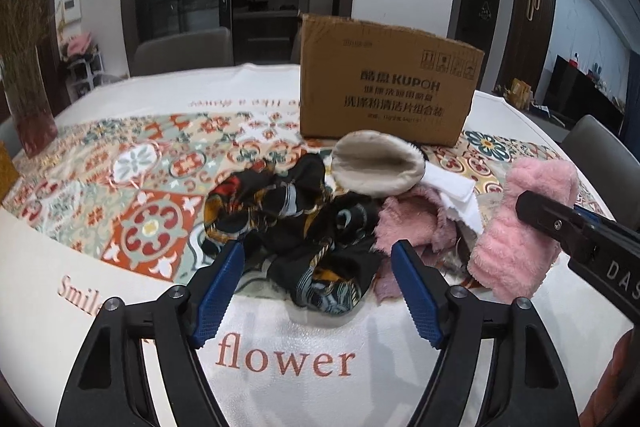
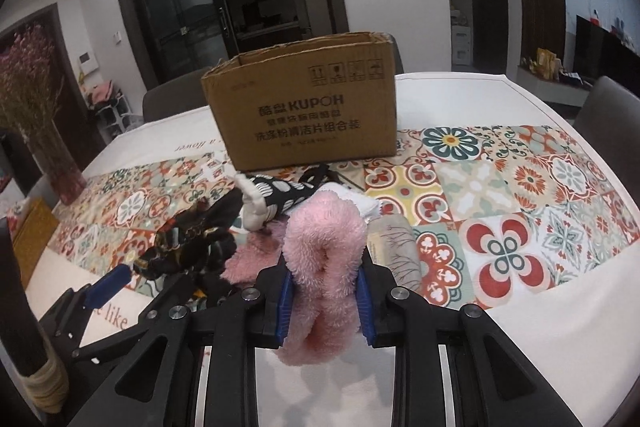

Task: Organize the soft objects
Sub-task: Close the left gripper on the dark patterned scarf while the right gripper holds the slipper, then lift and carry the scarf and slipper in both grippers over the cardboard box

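Note:
A heap of soft things lies on the tablecloth in front of an open cardboard box (image 1: 384, 87) (image 2: 304, 115). In the heap are a black patterned scarf (image 1: 288, 219) (image 2: 192, 243), a beige plush piece (image 1: 380, 163), a white cloth (image 1: 456, 195), a mauve fluffy cloth (image 1: 408, 223) and a black-and-white dotted sock (image 2: 280, 193). My left gripper (image 1: 318, 251) is open, its blue pads on either side of the scarf's near edge without pressing it. My right gripper (image 2: 326, 279) is shut on a folded pink fluffy cloth (image 2: 320, 267) (image 1: 520, 227), held just right of the heap.
A glass vase of dried flowers (image 1: 28, 99) (image 2: 60, 167) stands at the table's left end, with a yellow box (image 2: 32, 239) near it. Grey chairs (image 1: 184, 51) (image 2: 608, 107) stand around the table. A greyish cloth (image 2: 396, 247) lies right of the heap.

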{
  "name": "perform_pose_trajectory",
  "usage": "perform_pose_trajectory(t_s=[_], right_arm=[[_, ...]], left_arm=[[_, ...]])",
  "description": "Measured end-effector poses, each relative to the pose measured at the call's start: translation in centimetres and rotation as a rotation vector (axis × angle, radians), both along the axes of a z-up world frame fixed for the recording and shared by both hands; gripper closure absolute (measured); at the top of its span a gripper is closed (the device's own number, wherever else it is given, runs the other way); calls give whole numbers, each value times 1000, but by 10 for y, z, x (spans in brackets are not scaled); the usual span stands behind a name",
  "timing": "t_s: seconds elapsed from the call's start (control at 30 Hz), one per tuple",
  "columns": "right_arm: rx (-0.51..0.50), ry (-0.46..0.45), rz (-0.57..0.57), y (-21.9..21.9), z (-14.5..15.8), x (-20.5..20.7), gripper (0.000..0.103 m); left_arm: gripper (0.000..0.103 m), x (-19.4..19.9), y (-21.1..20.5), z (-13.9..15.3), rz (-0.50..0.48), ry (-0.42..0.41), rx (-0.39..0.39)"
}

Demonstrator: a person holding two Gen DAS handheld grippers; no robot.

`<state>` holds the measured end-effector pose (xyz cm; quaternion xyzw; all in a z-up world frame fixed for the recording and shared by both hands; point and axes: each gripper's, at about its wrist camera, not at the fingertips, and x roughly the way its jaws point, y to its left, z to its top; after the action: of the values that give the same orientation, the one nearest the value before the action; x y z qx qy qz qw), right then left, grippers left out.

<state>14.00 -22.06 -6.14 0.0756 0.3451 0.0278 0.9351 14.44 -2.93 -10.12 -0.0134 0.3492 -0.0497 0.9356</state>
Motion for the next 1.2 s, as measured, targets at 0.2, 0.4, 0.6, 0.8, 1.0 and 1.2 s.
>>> perform_pose_trajectory(t_s=[0.2, 0.4, 0.6, 0.8, 1.0, 1.2], right_arm=[[-7, 33, 27, 13, -10, 6, 75], [14, 75, 43, 18, -23, 18, 75], [19, 109, 52, 21, -32, 23, 75], [22, 114, 57, 22, -31, 21, 75], [25, 102, 64, 25, -23, 14, 75], [32, 77, 60, 25, -9, 7, 75]], left_arm=[[40, 15, 16, -18, 10, 83, -120], [48, 29, 15, -33, 3, 115, -115], [77, 38, 13, -42, -17, 148, -134], [92, 30, 13, -33, -38, 90, -102], [95, 16, 13, -14, -57, 30, -61], [96, 0, 16, 10, -79, -33, -47]])
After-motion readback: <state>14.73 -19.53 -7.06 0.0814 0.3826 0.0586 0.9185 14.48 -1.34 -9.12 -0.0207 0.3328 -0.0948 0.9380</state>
